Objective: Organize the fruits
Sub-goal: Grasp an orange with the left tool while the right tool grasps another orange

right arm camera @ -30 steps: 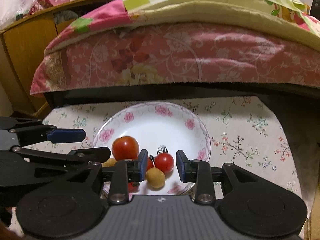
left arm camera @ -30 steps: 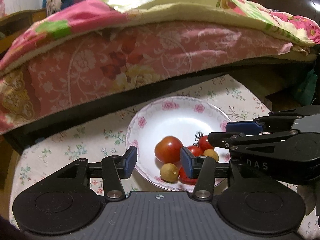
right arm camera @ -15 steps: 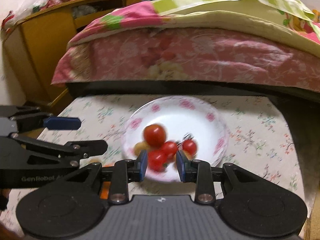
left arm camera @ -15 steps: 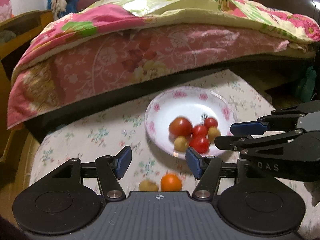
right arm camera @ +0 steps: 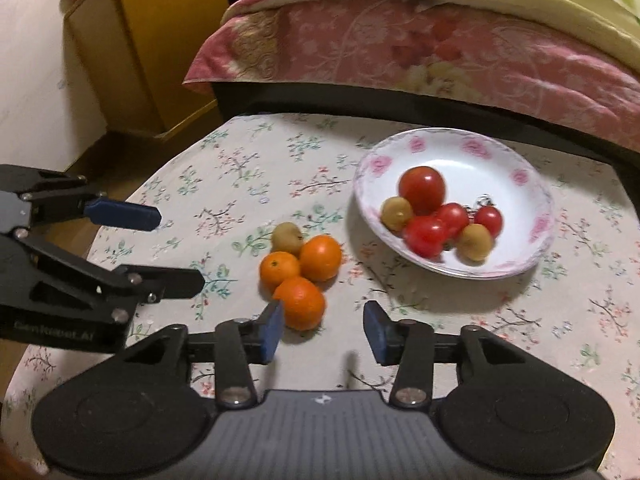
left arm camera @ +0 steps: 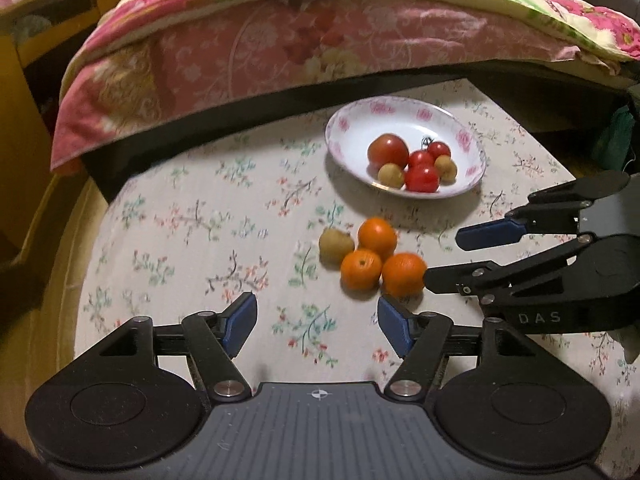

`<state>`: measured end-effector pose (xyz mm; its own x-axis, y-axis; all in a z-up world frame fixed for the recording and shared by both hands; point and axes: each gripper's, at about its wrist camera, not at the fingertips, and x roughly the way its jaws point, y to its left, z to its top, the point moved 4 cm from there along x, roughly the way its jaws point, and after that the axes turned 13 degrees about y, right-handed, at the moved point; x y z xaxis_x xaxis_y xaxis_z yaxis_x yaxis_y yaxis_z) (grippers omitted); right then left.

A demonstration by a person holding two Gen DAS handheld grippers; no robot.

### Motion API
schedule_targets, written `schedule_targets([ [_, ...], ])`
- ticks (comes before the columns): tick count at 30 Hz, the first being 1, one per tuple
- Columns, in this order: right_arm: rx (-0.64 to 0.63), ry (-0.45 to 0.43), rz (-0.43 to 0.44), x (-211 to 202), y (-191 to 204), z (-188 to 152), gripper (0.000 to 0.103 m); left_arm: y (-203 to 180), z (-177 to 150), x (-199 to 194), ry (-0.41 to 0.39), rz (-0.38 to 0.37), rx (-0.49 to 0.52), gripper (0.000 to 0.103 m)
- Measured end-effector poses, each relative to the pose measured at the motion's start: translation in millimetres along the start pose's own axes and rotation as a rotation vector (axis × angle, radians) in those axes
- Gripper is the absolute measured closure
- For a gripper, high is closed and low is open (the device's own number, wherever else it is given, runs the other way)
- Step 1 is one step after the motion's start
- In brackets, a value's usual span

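On the round table under a floral tablecloth (left arm camera: pixel 192 216), a white shallow bowl with pink flower print (left arm camera: pixel 344 148) is seen at 1 o'clock in the left wrist view. It holds one large red tomato (left arm camera: pixel 387 150), three small red cherry tomatoes (left arm camera: pixel 421 178) and two small tan round fruits (left arm camera: pixel 391 175). Just short of the bowl, three orange mandarins (left arm camera: pixel 361 269) and one loose tan fruit (left arm camera: pixel 335 243) lie touching in a cluster on the cloth.

The left gripper (left arm camera: pixel 317 322) is held with jaws apart and nothing between them; they have just been opening. The right gripper (right arm camera: pixel 323 332) is likewise parted and empty, its jaws also having just been opening. The nearest mandarin (right arm camera: pixel 299 308) sits just beyond its left pad, at 12 o'clock, seemingly not pinched, though blur makes contact hard to exclude.

Step judged in hand: approach to the loose cluster for a pick. The jaws should be spread wider than the mandarin, centred over its widest part, and closed gently, since round fruit is likely to roll and nudge its neighbours. The outermost fruit is best taken first.

Against the earlier frames, both grippers were close over the bowl with narrower jaws; now they are drawn back, the bowl appears farther off, and the loose cluster is fully in view.
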<state>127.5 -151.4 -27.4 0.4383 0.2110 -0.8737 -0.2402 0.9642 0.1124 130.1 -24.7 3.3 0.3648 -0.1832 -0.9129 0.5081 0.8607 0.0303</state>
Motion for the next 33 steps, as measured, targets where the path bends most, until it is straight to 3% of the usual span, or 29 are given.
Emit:
schedule_targets([
  [13, -0.056, 0.033, 0.024, 33, 12, 11, 0.060, -2, -4, 9, 0.015, -0.034, 0.024, 0.028],
  [16, -0.060, 0.054, 0.010, 40, 12, 9, 0.069, -3, -3, 11, 0.017, -0.043, 0.029, 0.028],
  [25, 0.015, 0.053, -0.017, 20, -10, 2, 0.070, -23, 8, 28, 0.007, -0.089, 0.073, 0.028],
  [30, 0.076, 0.056, -0.028, 8, -31, -11, 0.070, -35, 20, 46, 0.010, -0.109, 0.052, 0.031],
  [33, 0.101, 0.056, -0.031, 5, -41, -16, 0.070, -39, 24, 56, 0.014, -0.087, 0.048, 0.041],
])
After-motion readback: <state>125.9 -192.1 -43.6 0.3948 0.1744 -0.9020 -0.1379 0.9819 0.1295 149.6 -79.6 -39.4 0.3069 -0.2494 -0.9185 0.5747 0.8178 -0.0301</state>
